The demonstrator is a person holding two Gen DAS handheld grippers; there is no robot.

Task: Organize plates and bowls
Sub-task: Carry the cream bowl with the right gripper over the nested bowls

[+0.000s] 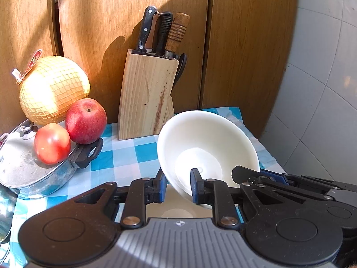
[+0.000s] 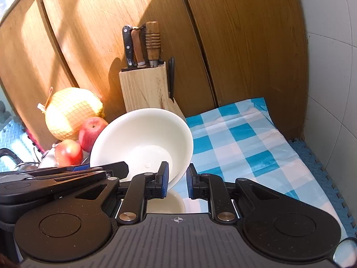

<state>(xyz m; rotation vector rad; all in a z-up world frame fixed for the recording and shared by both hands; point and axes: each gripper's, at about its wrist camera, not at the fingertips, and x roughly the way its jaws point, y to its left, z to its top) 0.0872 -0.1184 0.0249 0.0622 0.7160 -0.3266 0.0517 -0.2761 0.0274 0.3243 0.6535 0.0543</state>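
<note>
So I've got the white round ceramic bowl (image 1: 207,147) tilted up off the blue-and-white checked counter (image 2: 241,143), left tongs (image 1: 178,186) and right tongs (image 2: 177,179) each straddling opposite sides of its rim. Can't tell if either is actually pinching it. Looks like mid-carry; there's another pale dish (image 2: 166,203) just underneath, so next is probably levelling the bowl and nesting it gently

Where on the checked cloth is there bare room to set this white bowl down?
Free: the blue-and-white checked cloth right of the tilted white bowl, bordered by the wooden knife block and tiled wall. Crowded: left, around the steel lidded pot, red apple, netted pomelo.
</note>
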